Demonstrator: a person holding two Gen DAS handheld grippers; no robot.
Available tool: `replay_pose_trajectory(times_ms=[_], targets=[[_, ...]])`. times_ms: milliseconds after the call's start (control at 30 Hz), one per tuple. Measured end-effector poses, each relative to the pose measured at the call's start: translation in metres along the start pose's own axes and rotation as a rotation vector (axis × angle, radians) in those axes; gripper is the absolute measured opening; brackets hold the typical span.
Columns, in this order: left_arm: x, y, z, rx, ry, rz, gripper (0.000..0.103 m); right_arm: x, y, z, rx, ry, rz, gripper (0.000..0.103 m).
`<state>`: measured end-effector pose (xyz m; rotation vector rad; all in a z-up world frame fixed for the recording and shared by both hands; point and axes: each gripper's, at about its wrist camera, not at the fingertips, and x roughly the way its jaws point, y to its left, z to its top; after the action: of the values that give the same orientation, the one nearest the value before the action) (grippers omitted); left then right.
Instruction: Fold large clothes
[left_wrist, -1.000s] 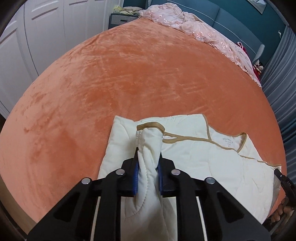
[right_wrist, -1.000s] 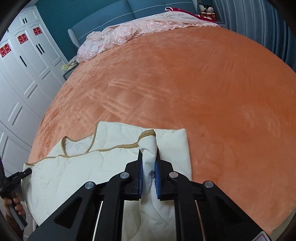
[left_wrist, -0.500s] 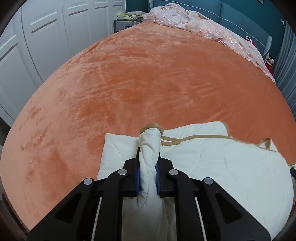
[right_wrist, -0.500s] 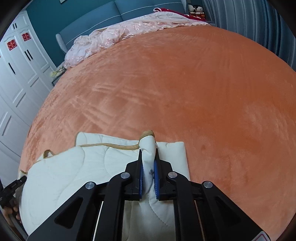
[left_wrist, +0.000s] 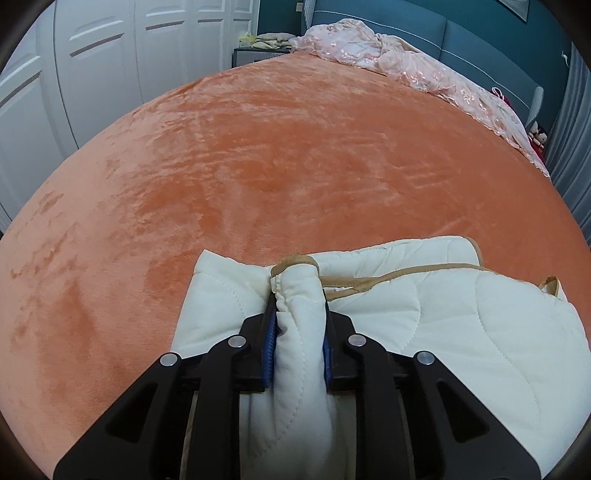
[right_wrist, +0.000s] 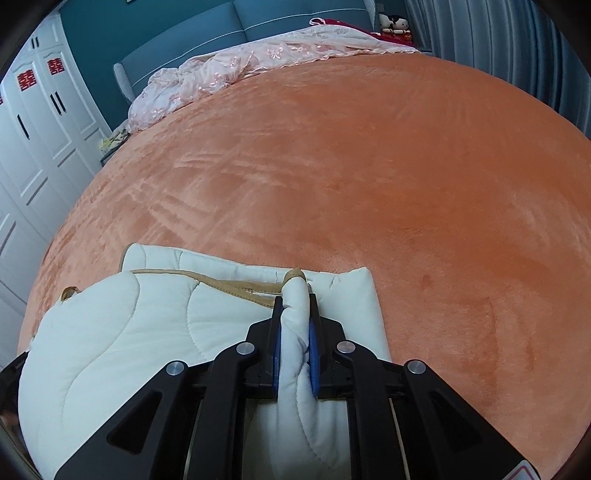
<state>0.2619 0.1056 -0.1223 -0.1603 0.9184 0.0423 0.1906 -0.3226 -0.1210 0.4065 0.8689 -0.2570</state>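
Fingers of the left gripper (left_wrist: 298, 314) and right gripper (right_wrist: 295, 317) clench the cream quilted garment's (left_wrist: 424, 332) trimmed edge, now drawn nearer over the orange bed (left_wrist: 258, 166), apparently doubling it.

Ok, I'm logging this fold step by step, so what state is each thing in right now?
left gripper: shut on a bunched, tan-trimmed edge of the garment.
right gripper: shut on another bunched edge of it.
cream quilted garment: partly folded, layers doubled over on the orange bedspread.
pink lace cover: crumpled at the bed's far end.
wardrobe doors: closed.
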Motion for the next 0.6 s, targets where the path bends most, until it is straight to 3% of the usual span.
replay_pose_trajectory(times_ms=[367, 600], targets=[[0.0036, -0.0037, -0.0039, 0.003, -0.019, 0.014, 0.019, 0.0072, -0.0022, 0.0009, 0.025, -0.006, 0.024, 0.009], [0.0016, -0.0037, 0.0032, 0.012, 0.014, 0.014, 0.02, 0.0034, -0.0034, 0.0071, 0.018, 0.025, 0.016, 0.01]])
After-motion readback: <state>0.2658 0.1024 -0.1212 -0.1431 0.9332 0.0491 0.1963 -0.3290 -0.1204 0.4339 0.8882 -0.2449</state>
